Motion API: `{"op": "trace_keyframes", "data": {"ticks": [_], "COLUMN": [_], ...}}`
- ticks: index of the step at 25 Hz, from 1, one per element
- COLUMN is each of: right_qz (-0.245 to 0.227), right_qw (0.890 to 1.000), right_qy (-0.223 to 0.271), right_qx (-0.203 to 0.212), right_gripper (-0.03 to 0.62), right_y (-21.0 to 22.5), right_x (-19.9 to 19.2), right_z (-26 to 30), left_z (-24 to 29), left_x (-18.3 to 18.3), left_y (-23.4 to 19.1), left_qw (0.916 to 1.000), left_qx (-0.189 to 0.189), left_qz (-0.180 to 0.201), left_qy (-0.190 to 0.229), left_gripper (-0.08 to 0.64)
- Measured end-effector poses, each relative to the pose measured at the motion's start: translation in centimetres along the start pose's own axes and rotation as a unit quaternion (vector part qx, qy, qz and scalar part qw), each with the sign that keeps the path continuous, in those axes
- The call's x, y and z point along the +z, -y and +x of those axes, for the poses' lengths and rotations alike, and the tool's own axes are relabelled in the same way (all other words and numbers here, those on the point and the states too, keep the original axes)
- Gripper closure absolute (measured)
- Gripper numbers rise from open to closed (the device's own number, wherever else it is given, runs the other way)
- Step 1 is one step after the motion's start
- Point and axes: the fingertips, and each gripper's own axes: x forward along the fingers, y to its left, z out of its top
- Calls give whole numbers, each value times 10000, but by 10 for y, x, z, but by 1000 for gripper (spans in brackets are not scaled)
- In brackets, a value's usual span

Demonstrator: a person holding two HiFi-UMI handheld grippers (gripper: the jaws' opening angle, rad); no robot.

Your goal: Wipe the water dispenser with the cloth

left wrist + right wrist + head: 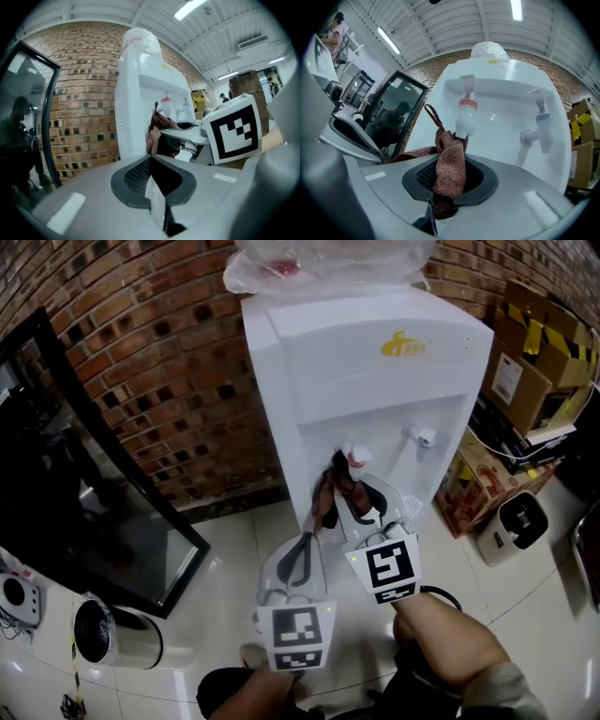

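Right claw (pixel 449 187): clamped on the brown cloth (pixel 451 164), which fills the gap between its pads and stands up out of them, long axis roughly upright in the right gripper view. The cloth's top end reaches the nozzle of the red tap (pixel 466 115); whether it touches, you cannot tell. The water dispenser (pixel 501 93) lies straight ahead of this claw and fills the middle of that frame, with the blue tap (pixel 543 126) at right. Your next stroke probably turns on this: the recess wall sits just beyond the cloth, so a short push forward should bring fabric onto plastic.

Left claw (pixel 152 180): jaws together, nothing between them. In the head view it sits lower in the frame, farther from the dispenser than the right claw.

Only the right gripper view shows the cloth inside the jaws. Only the left gripper view shows its side profile, draping down beside them. Only the head view shows both claws whole, side by side.
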Motion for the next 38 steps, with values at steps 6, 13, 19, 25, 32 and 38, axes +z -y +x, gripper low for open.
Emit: {"op": "trace_keyframes", "data": {"ticks": [6, 13, 19, 25, 32, 38], "right_qz": [26, 114, 171, 66, 73, 85], "right_qw": [9996, 9949, 9851, 9841, 9768, 9778], "right_qy": [-155, -475, -830, -595, -472, -676], "right_qx": [-237, -879, -1494, -1670, -2088, -1981], "right_gripper": [509, 509, 509, 512, 512, 511], "right_y": [23, 82, 143, 163, 197, 202], "right_x": [-8, -25, -43, -17, -10, -26], "right_z": [-7, -27, -51, -73, -105, -110], "left_z": [9, 20, 25, 28, 30, 25], "left_x": [3, 6, 10, 8, 11, 12], "left_y": [24, 54, 76, 91, 123, 132], "left_qw": [9996, 9984, 9975, 9973, 9959, 9957], "left_qx": [-283, -558, -682, -709, -888, -906], "left_qz": [-14, -111, -130, -134, -103, -89], "left_qy": [34, 58, 130, 98, 159, 196], "left_gripper": [560, 560, 560, 560, 560, 560]}}
